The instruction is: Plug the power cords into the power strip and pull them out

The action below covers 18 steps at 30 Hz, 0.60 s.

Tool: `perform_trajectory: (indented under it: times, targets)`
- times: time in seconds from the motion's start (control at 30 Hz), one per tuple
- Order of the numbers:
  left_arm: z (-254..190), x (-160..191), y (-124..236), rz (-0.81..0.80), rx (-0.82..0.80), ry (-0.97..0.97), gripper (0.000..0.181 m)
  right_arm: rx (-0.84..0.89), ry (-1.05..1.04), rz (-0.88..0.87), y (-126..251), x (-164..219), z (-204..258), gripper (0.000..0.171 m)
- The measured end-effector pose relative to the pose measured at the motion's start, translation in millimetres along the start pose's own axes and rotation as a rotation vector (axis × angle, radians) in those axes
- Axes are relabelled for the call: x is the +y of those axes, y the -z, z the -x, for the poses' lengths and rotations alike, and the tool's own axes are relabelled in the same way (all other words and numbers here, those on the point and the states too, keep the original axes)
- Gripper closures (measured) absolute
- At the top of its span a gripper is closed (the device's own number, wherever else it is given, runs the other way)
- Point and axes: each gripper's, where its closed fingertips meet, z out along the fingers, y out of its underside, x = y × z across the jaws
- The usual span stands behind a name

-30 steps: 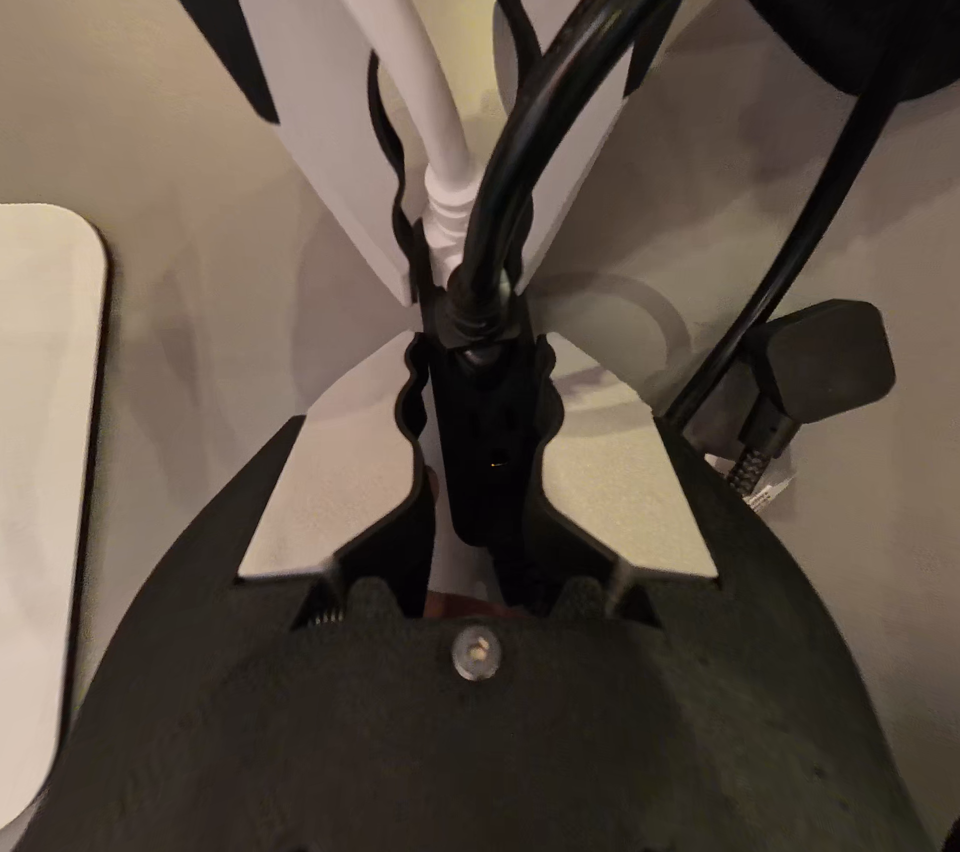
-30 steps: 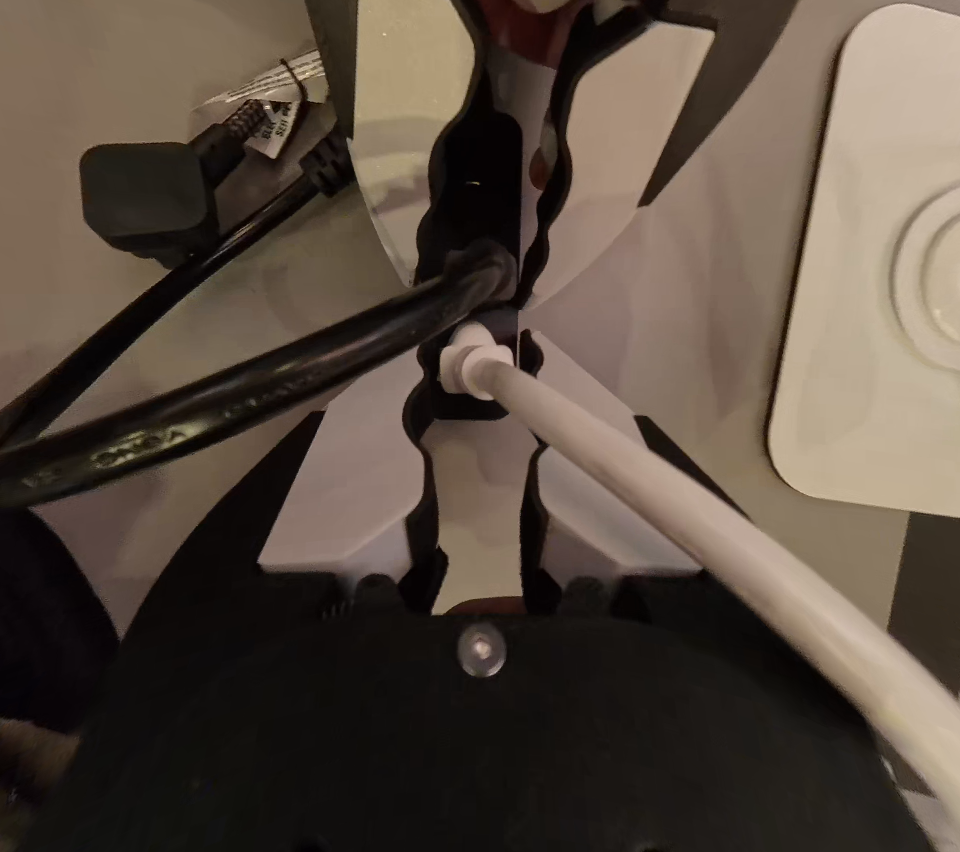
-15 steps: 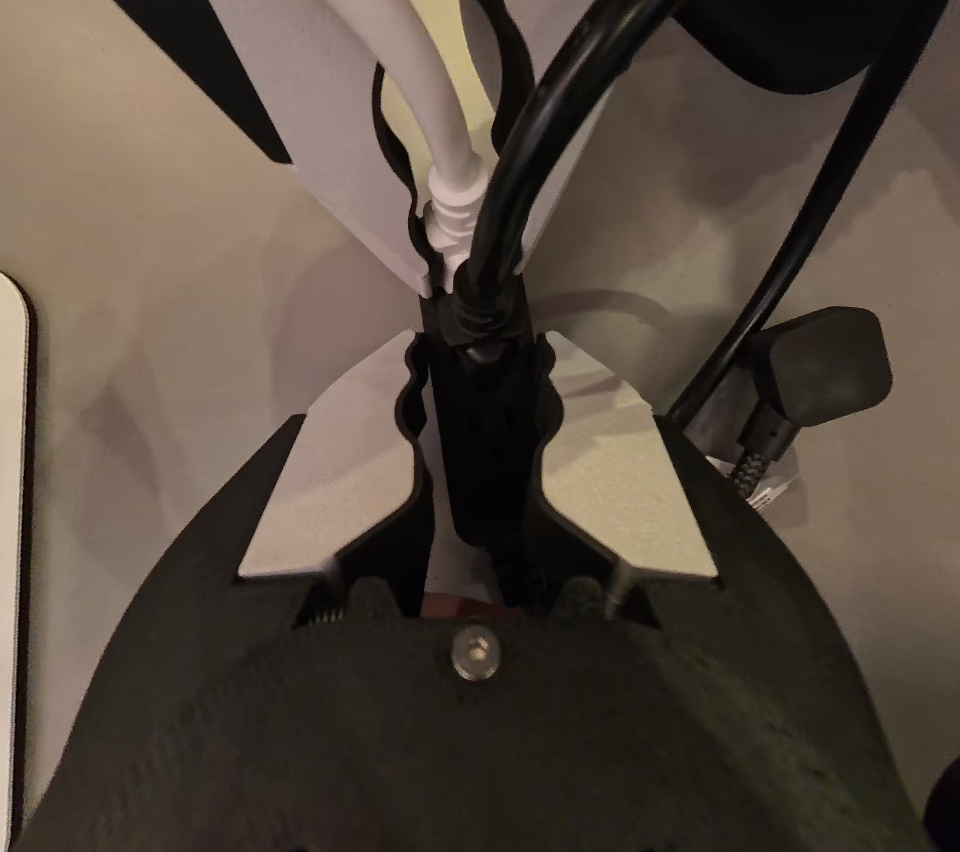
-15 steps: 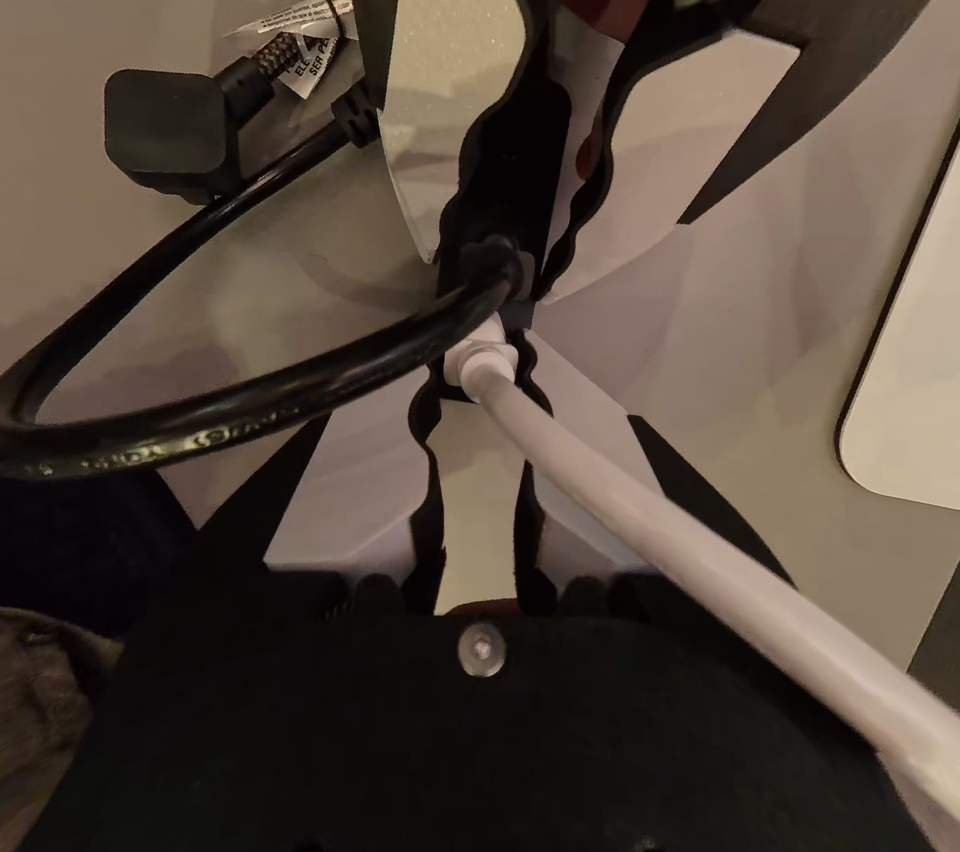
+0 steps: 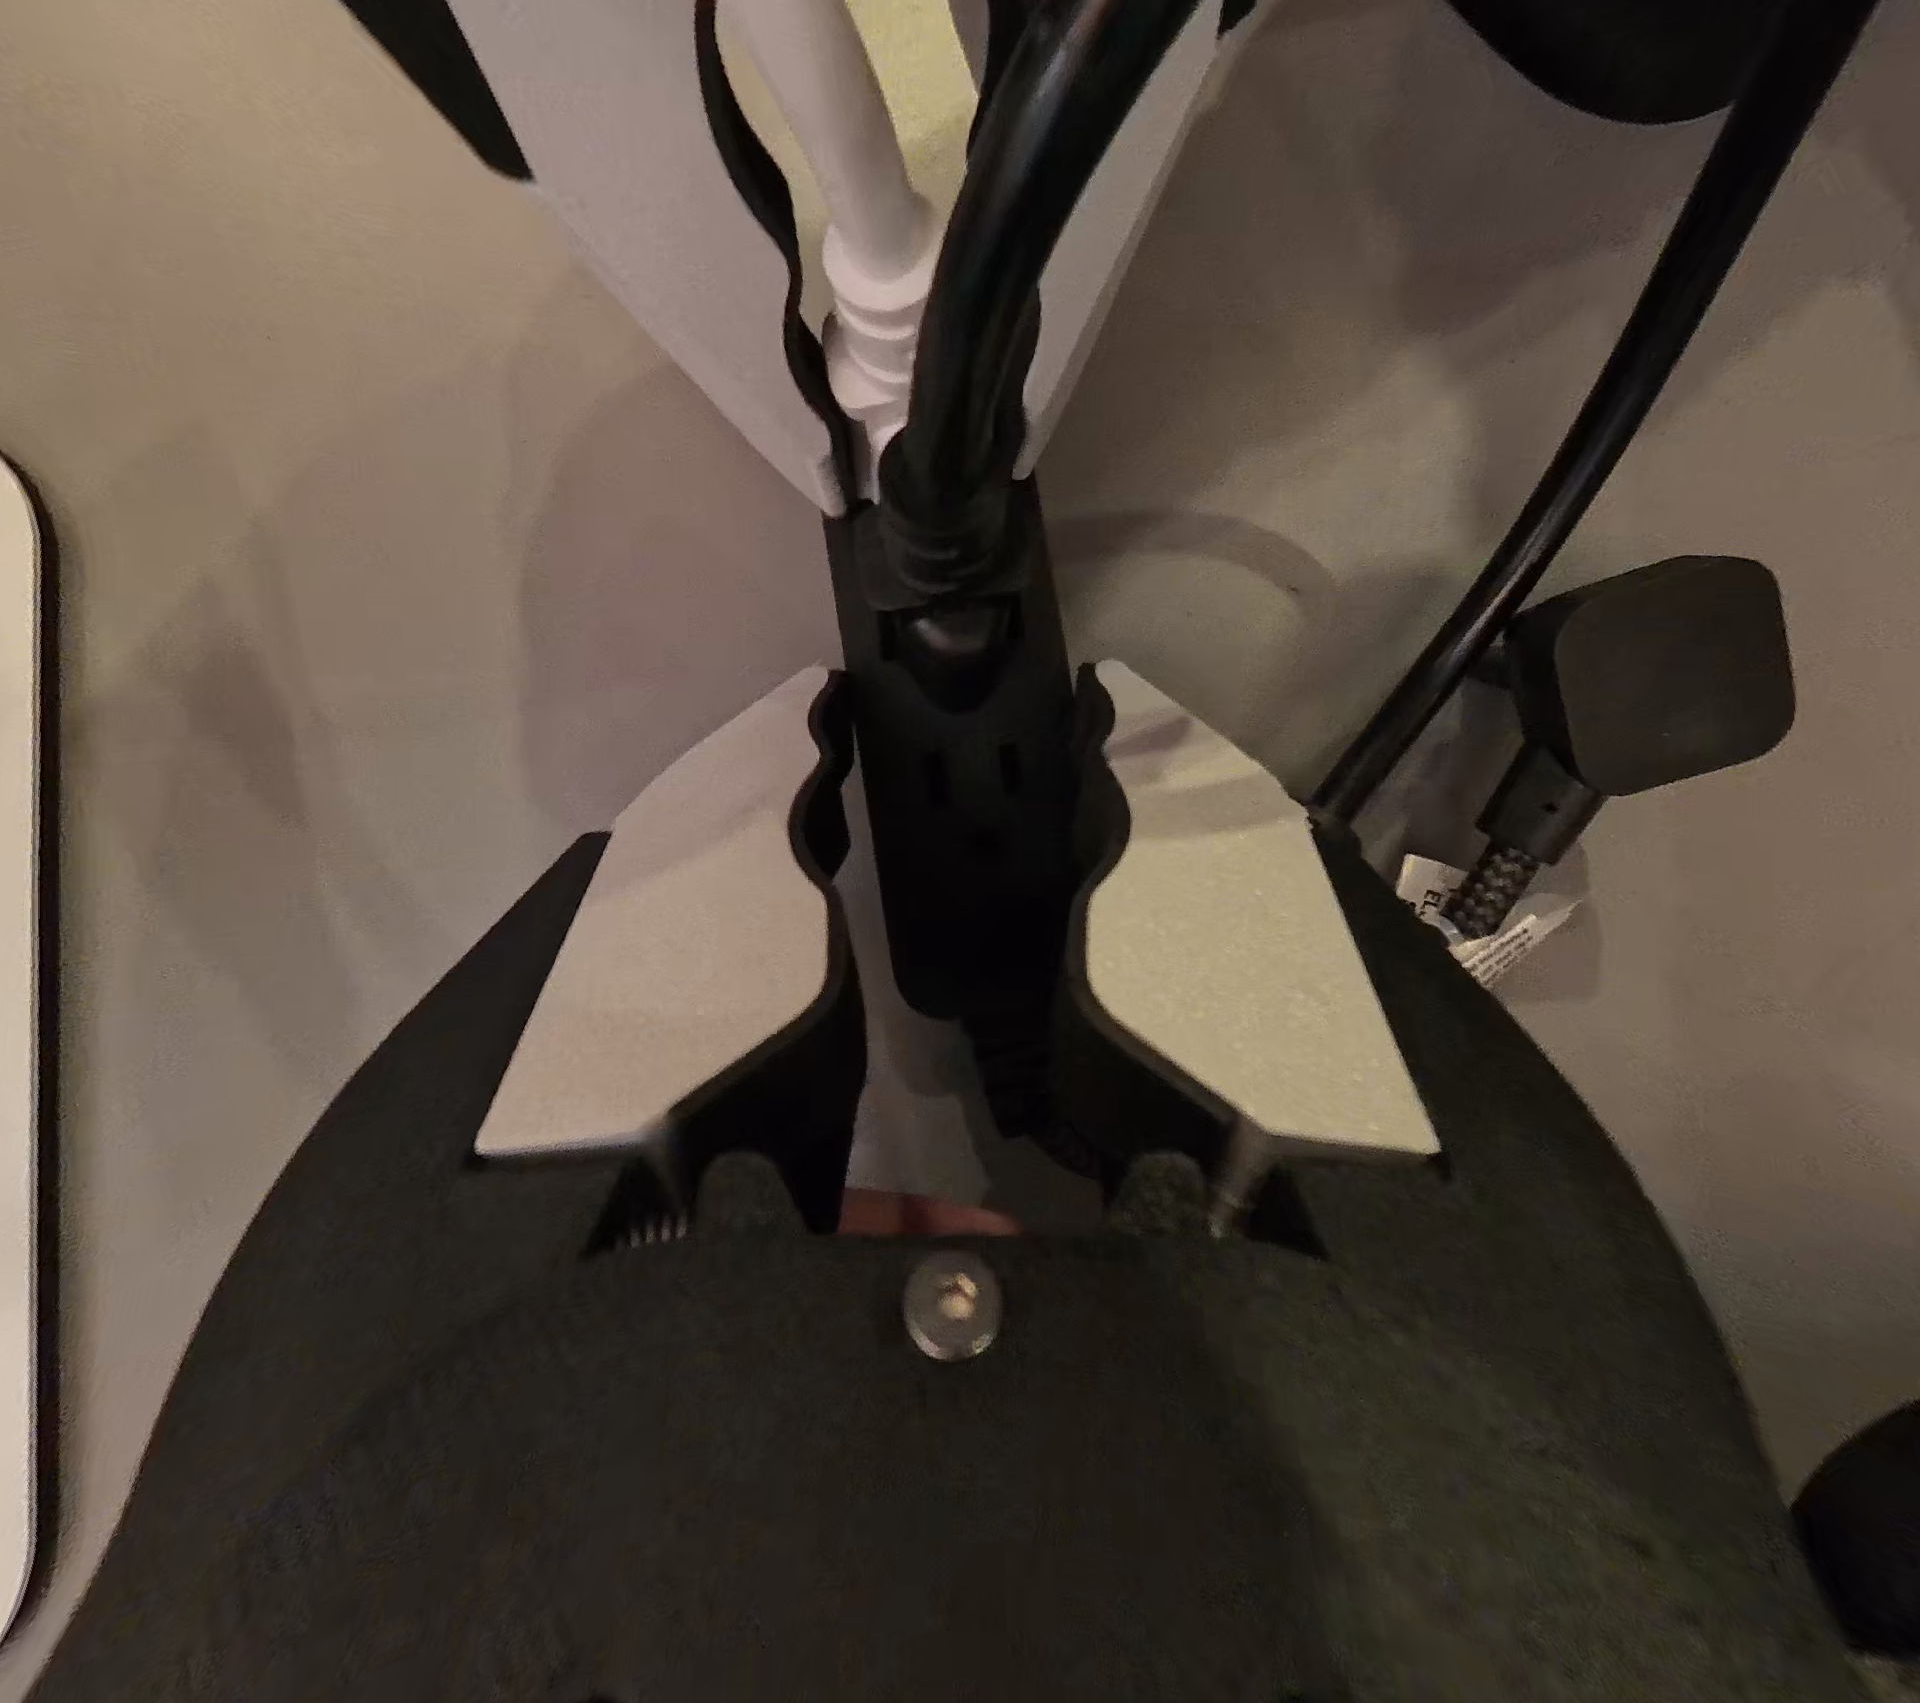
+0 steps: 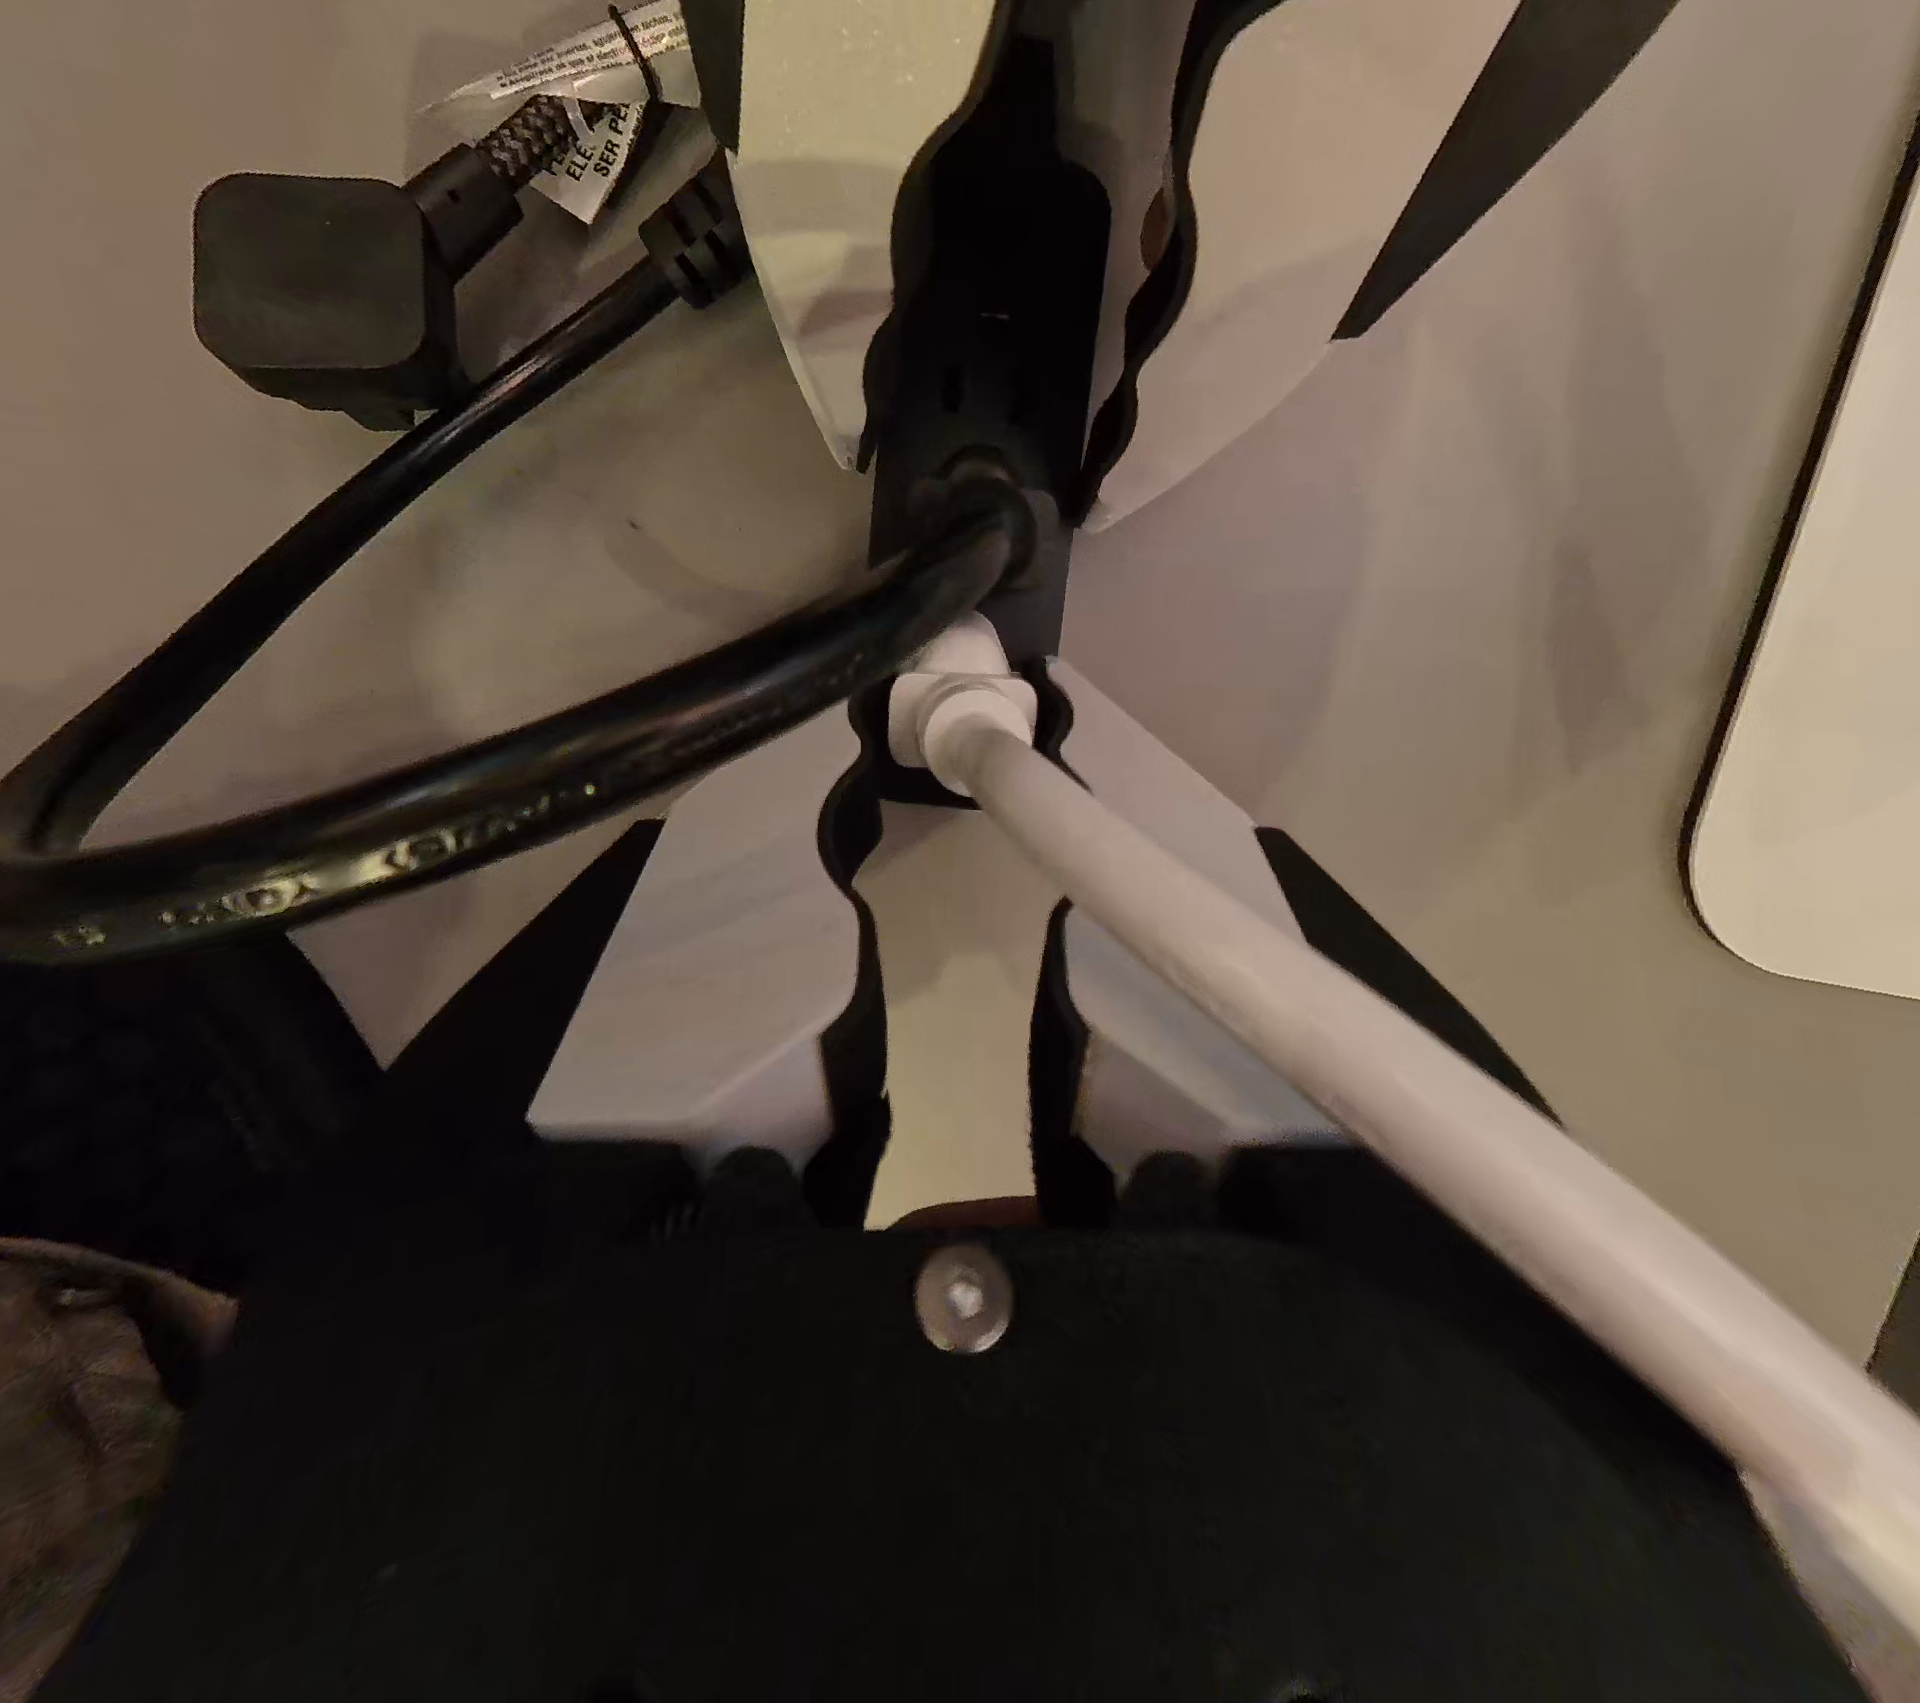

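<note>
Power strip: the black power strip [image 5: 961,822] sat in the centre of the left wrist view, clamped between the left gripper's fingers, with slot openings showing on its upper face; in the right wrist view it ran from centre toward the top [image 6: 987,365].
Handling, strip: it looked rigid and fairly light, its smooth plastic sides likely to slip unless pinched flat across the long edges.
Black cord: a thick black cord [image 5: 997,251] was seated in the strip's far end and arched toward the upper right; it looked stiff and springy, so it would probably tug sideways on the strip.
White cord: the white plug [image 6: 961,692] lay just below centre in the right wrist view, touching the strip's end; whether it was fully seated could not be told.
Where to hold: the moulded plug body, not the softer ribbed collar or cable.
Left gripper [image 5: 961,806]: closed tight on the strip.
Right gripper [image 6: 951,728]: closed around the white plug.
Surroundings: a spare black plug [image 5: 1652,677] with a braided lead lay at mid right on the pale table [image 5: 312,510]; a white pad [image 6: 1818,666] sat at the right edge.
</note>
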Motion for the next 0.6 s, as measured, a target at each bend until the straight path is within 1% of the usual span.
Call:
perform_trajectory:
  times: [0.37,0.6]
  targets:
    - [0.3,0.2,0.3,-0.009,0.000,0.001,0.141,0.002,-0.008,0.014,0.5,2.9,-0.5,0.148]
    - [-0.6,9.1,5.3,0.061,-0.010,0.010,0.140,-0.005,-0.016,-0.002,0.3,2.3,-2.0,0.148]
